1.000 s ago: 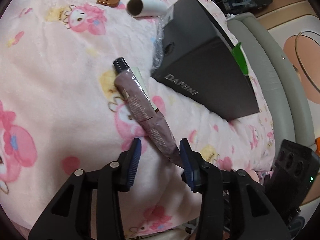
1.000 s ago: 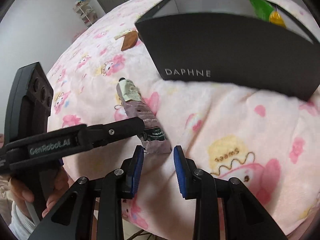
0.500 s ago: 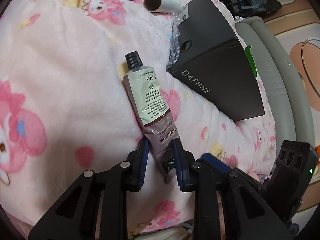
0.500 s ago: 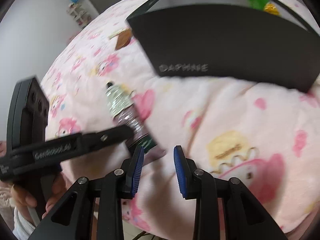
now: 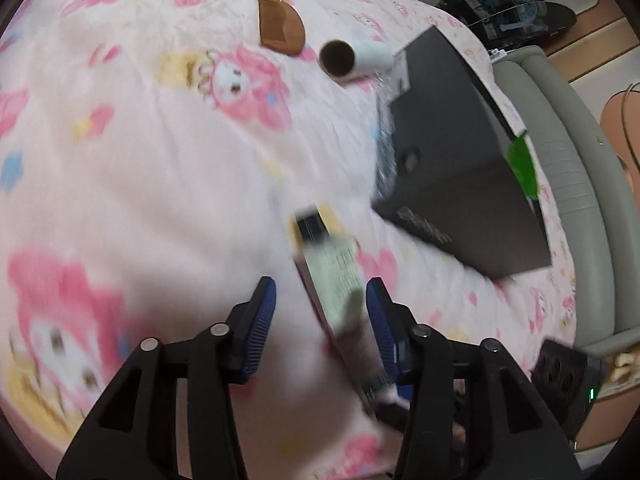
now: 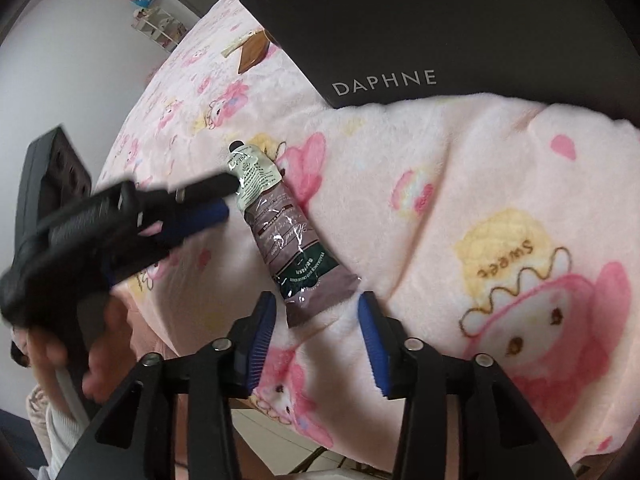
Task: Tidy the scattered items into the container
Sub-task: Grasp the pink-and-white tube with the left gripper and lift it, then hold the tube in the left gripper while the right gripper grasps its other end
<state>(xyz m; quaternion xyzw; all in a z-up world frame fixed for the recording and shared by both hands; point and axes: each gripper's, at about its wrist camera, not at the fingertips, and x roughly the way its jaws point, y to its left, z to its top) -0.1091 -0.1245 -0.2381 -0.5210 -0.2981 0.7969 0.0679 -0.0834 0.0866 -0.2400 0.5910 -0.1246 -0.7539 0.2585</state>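
A cream tube [image 6: 280,232] with a black cap lies on the pink blanket, its crimped end toward me. That end sits between the tips of my right gripper [image 6: 316,328], whose jaws are opening with the pads clear of it. In the left wrist view the tube [image 5: 332,280] is blurred and lies between the opening jaws of my left gripper [image 5: 320,320], close to the right pad, not pinched. From the right wrist view the left gripper [image 6: 224,198] reaches in beside the cap end. The black DAPHNE box [image 6: 440,32], seen as box [image 5: 460,184], stands just beyond.
A wooden comb [image 5: 280,28] and a white roll [image 5: 348,56] lie on the blanket [image 5: 160,160] past the box's corner. A green packet [image 5: 520,160] pokes from the box. A grey padded bed rail [image 5: 576,184] runs along the right. A hand [image 6: 96,360] holds the left gripper.
My left gripper, closed around the tube's lower end half a second ago, has spread and slid forward along the tube. My right gripper has widened and now straddles the crimped end.
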